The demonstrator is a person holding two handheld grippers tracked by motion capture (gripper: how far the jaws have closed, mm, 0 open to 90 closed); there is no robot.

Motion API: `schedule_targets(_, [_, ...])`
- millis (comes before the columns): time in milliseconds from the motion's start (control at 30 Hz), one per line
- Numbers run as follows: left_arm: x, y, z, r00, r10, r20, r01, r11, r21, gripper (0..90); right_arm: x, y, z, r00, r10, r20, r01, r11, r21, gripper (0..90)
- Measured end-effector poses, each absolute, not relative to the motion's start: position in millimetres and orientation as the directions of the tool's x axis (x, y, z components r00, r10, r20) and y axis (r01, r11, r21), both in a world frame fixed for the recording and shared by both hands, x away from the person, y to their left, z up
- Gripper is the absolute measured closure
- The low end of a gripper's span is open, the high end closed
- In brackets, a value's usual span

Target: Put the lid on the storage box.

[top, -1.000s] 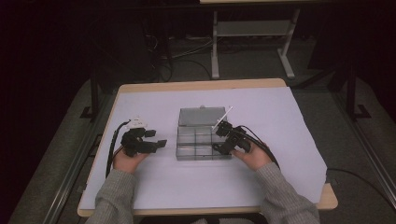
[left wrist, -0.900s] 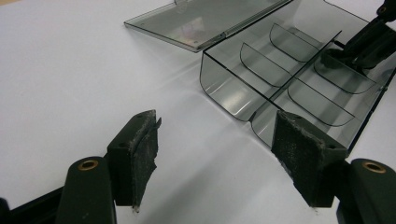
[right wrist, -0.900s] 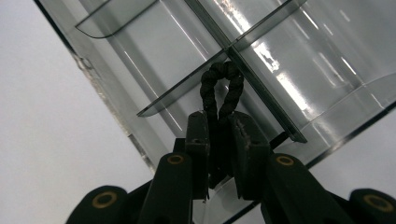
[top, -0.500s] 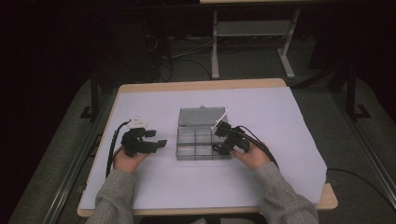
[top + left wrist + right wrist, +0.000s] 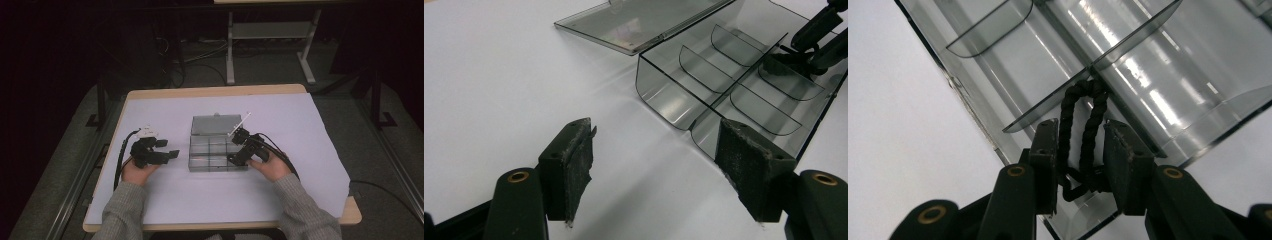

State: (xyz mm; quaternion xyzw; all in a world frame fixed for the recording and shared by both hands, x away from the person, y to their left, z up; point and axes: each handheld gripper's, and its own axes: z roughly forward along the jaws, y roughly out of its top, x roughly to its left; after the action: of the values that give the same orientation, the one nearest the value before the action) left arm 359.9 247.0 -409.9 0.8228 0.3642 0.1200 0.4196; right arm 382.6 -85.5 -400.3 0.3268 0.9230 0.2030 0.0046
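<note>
One white sheet covers the table (image 5: 320, 200), and near its middle sits a clear smoky plastic organizer box (image 5: 218, 156) with curved dividers, its lid (image 5: 215, 125) folded flat on the far side. Left of the box, well apart from it, the left gripper (image 5: 167, 153) hovers with jaws spread wide and nothing between them. At the box's near right corner the right gripper (image 5: 1082, 165) dips into a compartment; its jaws have just been opening. Between them lies a black braided cord loop (image 5: 1083, 120), its strands seemingly free of the pads.
</note>
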Motion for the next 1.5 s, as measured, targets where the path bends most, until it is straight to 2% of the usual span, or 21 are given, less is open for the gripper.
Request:
schedule_targets(233, [360.1, 247.5, -410.0, 0.702, 0.703, -0.114, 0.501, -0.374, 0.781, 31.1, 381.1, -89.9, -394.2, -0.778, 0.617, 0.118, 0.605, 0.687, 0.403, 67.4])
schedule_targets(400, [359.8, 247.0, -409.9, 0.702, 0.703, -0.112, 0.500, -0.375, 0.781, 31.2, 381.9, -87.6, -398.8, -0.789, 0.602, 0.122, 0.598, 0.707, 0.378, 78.3])
schedule_targets(500, [359.6, 247.8, -409.5, 0.700, 0.705, -0.115, 0.502, -0.371, 0.781, 31.2, 382.9, -85.3, -402.4, -0.793, 0.599, 0.115, 0.595, 0.719, 0.360, 80.6])
schedule_targets(1133, [360.1, 247.4, -409.9, 0.704, 0.701, -0.114, 0.500, -0.375, 0.781, 31.1, 385.6, -83.2, -409.1, -0.791, 0.600, 0.121, 0.602, 0.727, 0.332, 81.8])
schedule_targets(1500, [360.7, 248.1, -409.8, 0.705, 0.700, -0.119, 0.504, -0.375, 0.778, 31.1, 379.4, -85.1, -397.3, -0.793, 0.598, 0.118, 0.591, 0.708, 0.386, 75.2])
